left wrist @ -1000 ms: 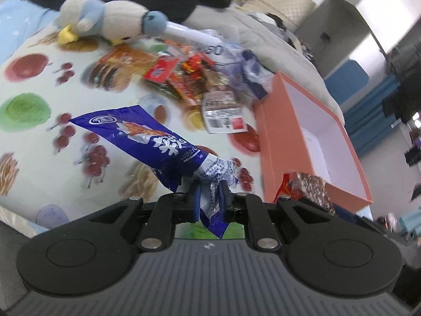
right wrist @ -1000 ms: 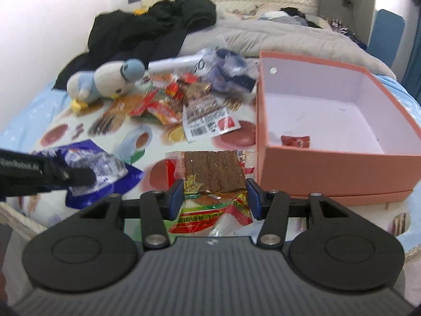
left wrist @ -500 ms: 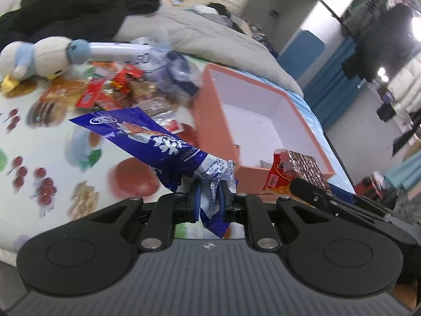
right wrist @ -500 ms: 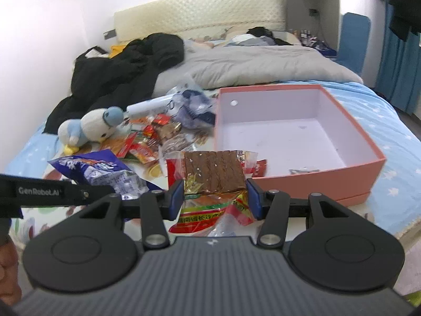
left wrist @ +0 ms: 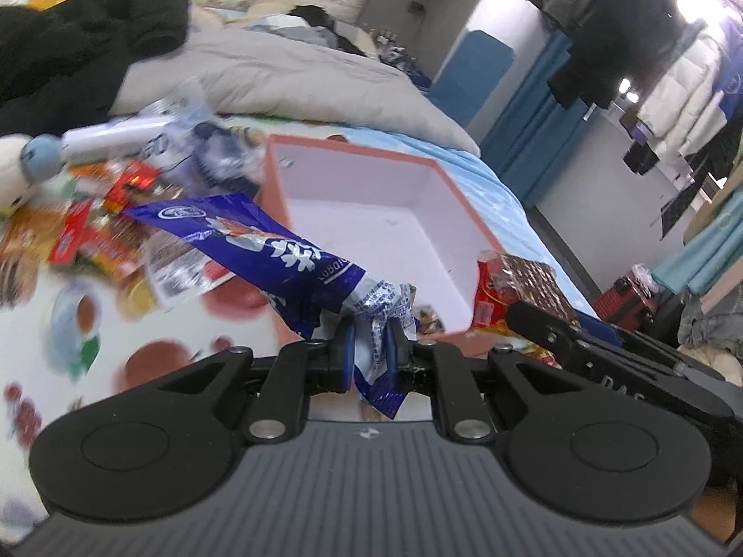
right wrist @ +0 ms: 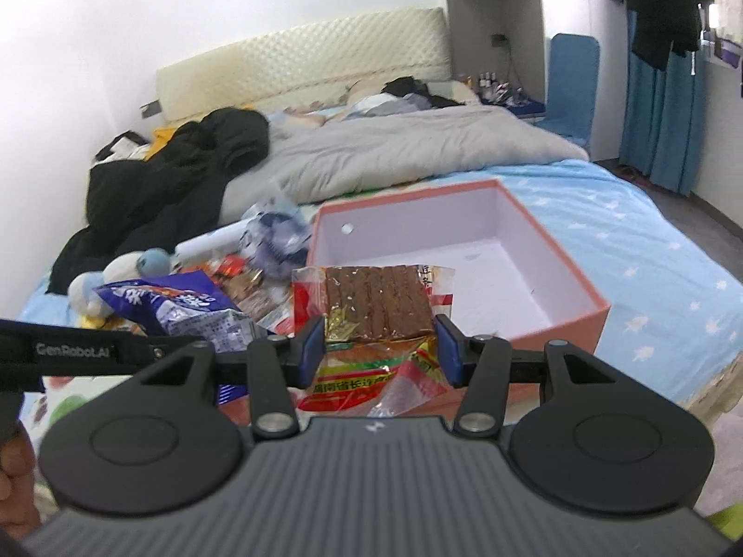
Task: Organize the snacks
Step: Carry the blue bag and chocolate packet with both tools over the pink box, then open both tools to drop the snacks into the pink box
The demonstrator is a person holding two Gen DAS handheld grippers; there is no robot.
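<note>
My left gripper (left wrist: 370, 340) is shut on the crimped end of a blue snack bag (left wrist: 260, 243), which hangs in the air left of the orange box (left wrist: 371, 213). My right gripper (right wrist: 378, 341) is shut on a red packet of brown wafer bars (right wrist: 378, 308), held above the box's near edge (right wrist: 548, 329). That packet (left wrist: 524, 281) and the right gripper's arm show at the right of the left wrist view. The blue bag (right wrist: 176, 306) appears at the left of the right wrist view. The box's white inside looks almost bare.
A heap of loose snack packets (left wrist: 107, 218) lies on the fruit-print sheet left of the box, next to a plush penguin (right wrist: 120, 274). A grey duvet (right wrist: 394, 148) and black clothes (right wrist: 172, 176) lie behind. The bed edge and floor are at the right.
Both grippers have risen from the bed with their packets and moved toward the box. The left view has swung right, so the box now sits ahead of it.
</note>
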